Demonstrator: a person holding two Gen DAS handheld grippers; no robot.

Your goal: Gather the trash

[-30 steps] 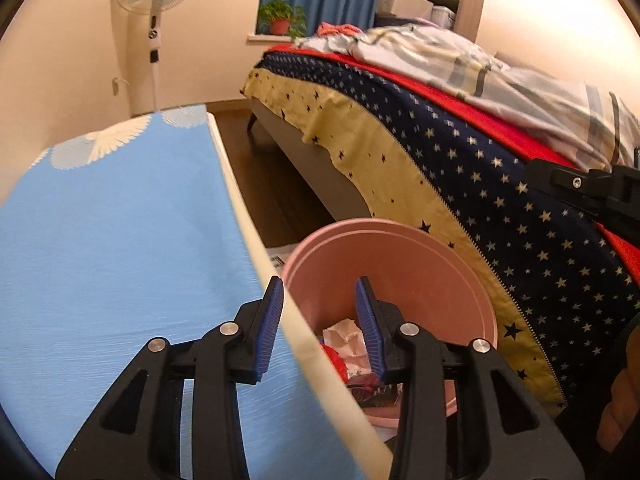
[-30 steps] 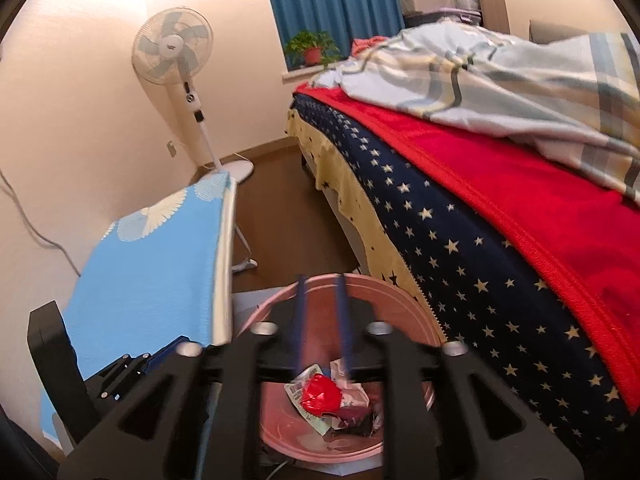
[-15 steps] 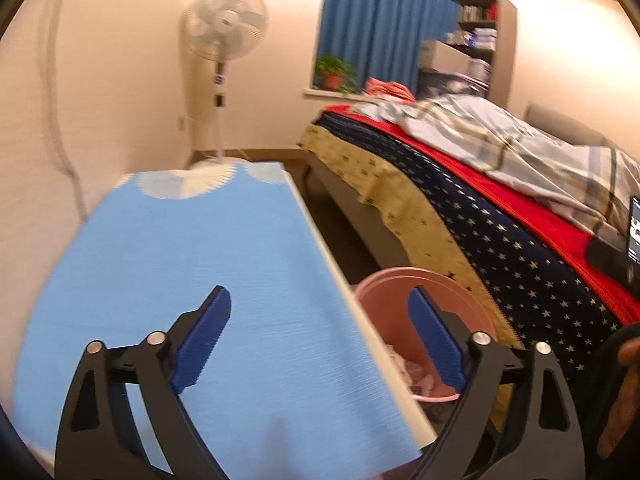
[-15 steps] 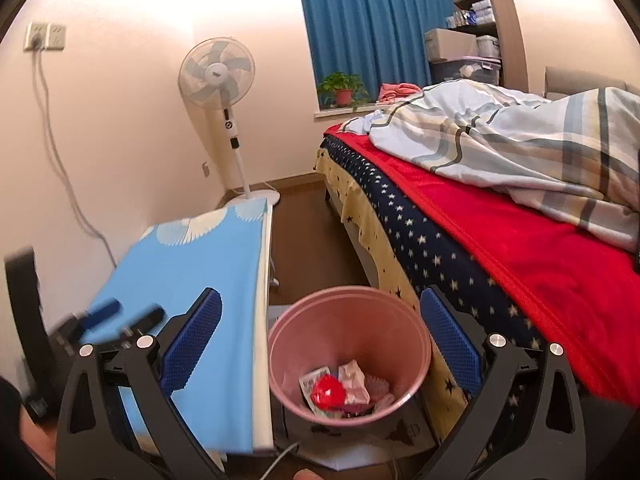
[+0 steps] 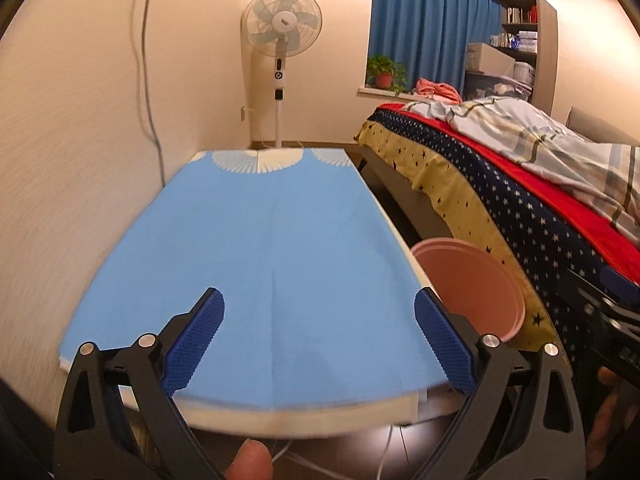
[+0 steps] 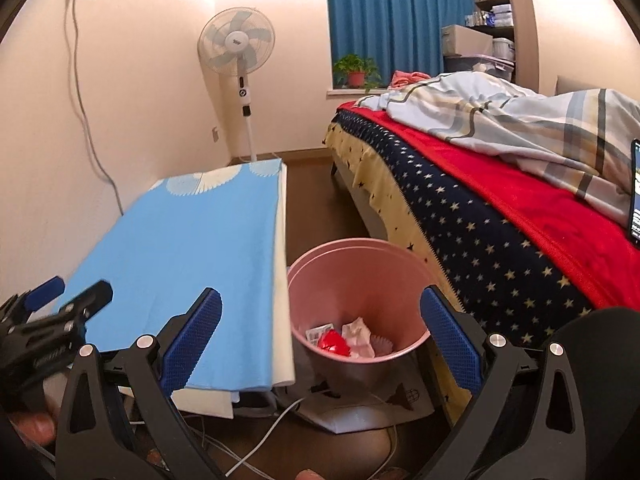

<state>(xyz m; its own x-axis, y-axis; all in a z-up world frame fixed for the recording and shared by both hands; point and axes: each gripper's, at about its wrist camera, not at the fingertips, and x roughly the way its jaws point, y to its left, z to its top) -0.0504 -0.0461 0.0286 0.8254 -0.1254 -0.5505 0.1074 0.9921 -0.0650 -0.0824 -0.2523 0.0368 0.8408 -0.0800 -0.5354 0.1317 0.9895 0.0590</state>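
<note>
Both of your grippers are empty. The left gripper [image 5: 318,338] has its jaws opening, already spread wide, nothing between them, hovering over the near end of the blue cloth-covered table [image 5: 256,248]. The right gripper [image 6: 320,338] has its jaws fully apart, framing the pink bin [image 6: 360,276] below.

The trash is in that bin, which stands on the floor between the table and the bed [image 6: 500,216]: a red wrapper [image 6: 334,342], crumpled white paper [image 6: 358,332], a small flat packet [image 6: 318,332] and a pleated paper cup liner [image 6: 382,346].

Handling, judged: all light, soft and crushable; pinch a raised fold, not a flat face, since film wrappers likely slip.

The bin looks like thin smooth plastic, round and tapered, probably light and easy to tip; take it by the rim. No loose trash shows on the table.
</note>
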